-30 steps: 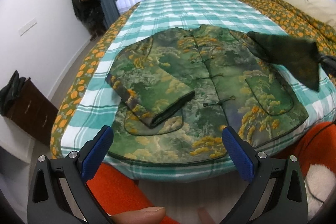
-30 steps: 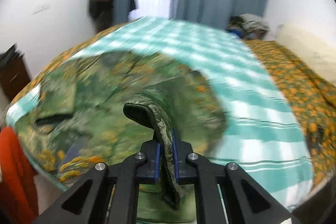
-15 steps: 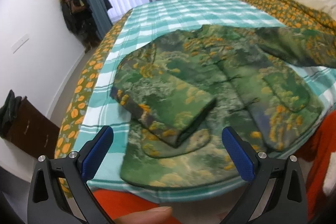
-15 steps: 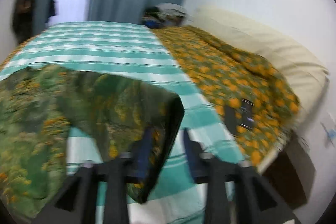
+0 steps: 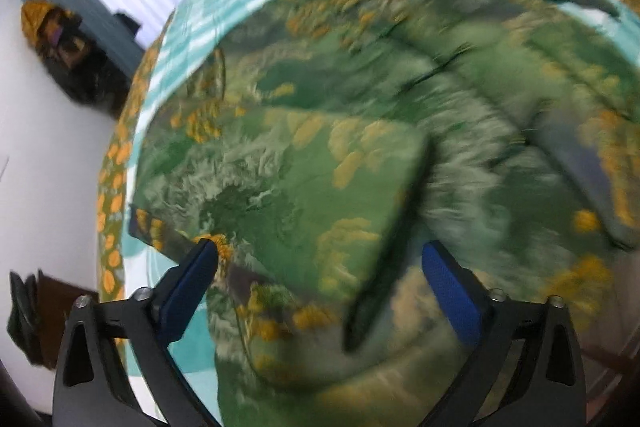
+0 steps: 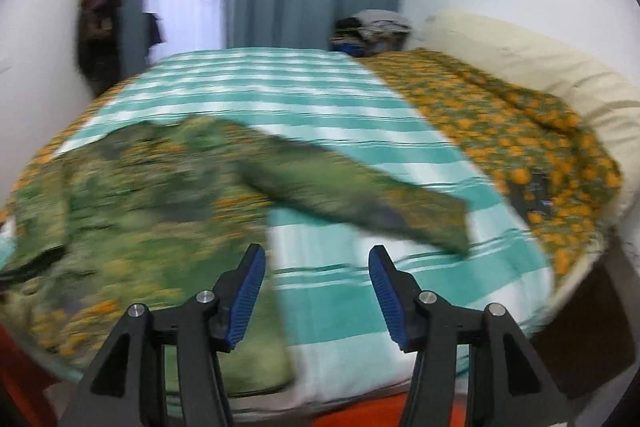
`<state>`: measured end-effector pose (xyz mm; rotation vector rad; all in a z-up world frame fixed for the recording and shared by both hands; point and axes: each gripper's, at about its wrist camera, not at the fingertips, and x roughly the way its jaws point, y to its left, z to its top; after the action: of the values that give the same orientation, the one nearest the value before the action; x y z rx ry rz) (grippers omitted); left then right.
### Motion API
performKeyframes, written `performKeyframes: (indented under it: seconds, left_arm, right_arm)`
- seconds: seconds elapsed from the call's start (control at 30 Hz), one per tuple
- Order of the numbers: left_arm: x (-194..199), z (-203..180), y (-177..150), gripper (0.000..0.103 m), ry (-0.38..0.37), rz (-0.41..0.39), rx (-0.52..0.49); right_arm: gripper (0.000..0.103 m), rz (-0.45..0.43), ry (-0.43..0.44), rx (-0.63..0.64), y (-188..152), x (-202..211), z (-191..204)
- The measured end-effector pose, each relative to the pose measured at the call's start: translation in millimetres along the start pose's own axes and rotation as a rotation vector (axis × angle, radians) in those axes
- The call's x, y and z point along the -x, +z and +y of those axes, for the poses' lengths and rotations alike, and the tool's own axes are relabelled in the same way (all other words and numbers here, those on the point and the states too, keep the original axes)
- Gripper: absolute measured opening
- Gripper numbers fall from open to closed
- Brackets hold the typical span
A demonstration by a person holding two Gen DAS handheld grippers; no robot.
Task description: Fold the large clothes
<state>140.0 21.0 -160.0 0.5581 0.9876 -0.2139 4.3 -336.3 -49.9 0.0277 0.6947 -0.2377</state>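
The green patterned jacket [image 6: 132, 195] lies spread on the teal-checked bed [image 6: 360, 131], one sleeve [image 6: 360, 195] stretched flat to the side. The left gripper [image 5: 320, 263], jaws wide but just narrowing, hovers over the folded sleeve [image 5: 304, 195]. The right gripper [image 6: 316, 283], jaws just opening, holds nothing.

The left gripper [image 5: 318, 261] has two black angular plastic arms, each tipped with a blue textured pad and fastened with round silver screws. The right gripper [image 6: 317, 267] is built the same: black frame with triangular cut-outs, blue ribbed pads [image 6: 247, 297], silver screw heads.
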Motion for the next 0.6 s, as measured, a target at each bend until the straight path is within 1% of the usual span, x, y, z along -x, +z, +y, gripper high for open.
performKeyframes:
  seconds: [0.03, 0.07, 0.1, 0.13, 0.23, 0.33, 0.37, 0.4, 0.47, 0.5, 0.53, 0.6]
  left_arm:
    - [-9.1, 7.5, 0.5, 0.080, -0.025, 0.029, 0.036]
    - [-18.9, 20.4, 0.1, 0.059, -0.111, 0.070, 0.106]
    - [-21.9, 27.2, -0.6, 0.020, -0.158, 0.084, 0.150]
    - [-22.8, 39.1, -3.1, 0.009, -0.214, 0.096, 0.225]
    - [-1.4, 59.0, -10.7, 0.007, -0.214, 0.033, 0.324]
    - [39.1, 101.6, -24.7, 0.007, -0.188, -0.047, 0.454]
    - [54.2, 122.6, -32.4, 0.007, -0.162, -0.073, 0.503]
    - [61.4, 135.9, -36.2, 0.007, -0.143, -0.086, 0.531]
    - [80.7, 177.7, -54.3, 0.007, -0.076, -0.117, 0.612]
    - [89.5, 200.1, -65.3, 0.008, -0.023, -0.127, 0.649]
    - [92.2, 213.6, -70.3, 0.008, 0.015, -0.131, 0.674]
    - [103.0, 253.2, -93.8, 0.012, 0.124, -0.131, 0.760]
  right_arm:
    - [0.055, 0.000, 0.038, 0.012, -2.7, 2.9, 14.2]
    - [0.055, -0.001, 0.058, 0.020, -4.2, 5.5, 22.4]
    - [0.055, -0.005, 0.084, 0.037, -6.6, 9.6, 33.6]
    - [0.055, -0.009, 0.102, 0.053, -8.7, 12.8, 42.5]
    - [0.055, -0.016, 0.129, 0.090, -13.7, 17.9, 59.2]
    - [0.055, -0.019, 0.127, 0.111, -19.0, 20.6, 64.5]
    - [0.055, -0.018, 0.127, 0.108, -19.8, 20.6, 62.5]
    - [0.055, -0.015, 0.127, 0.105, -20.2, 20.6, 61.7]
    - [0.055, -0.010, 0.127, 0.096, -20.9, 19.4, 59.8]
    - [0.055, -0.007, 0.124, 0.092, -21.1, 17.8, 57.8]
    - [0.055, -0.003, 0.122, 0.088, -21.6, 16.5, 57.0]
    - [0.055, 0.000, 0.124, 0.080, -21.6, 15.0, 55.5]
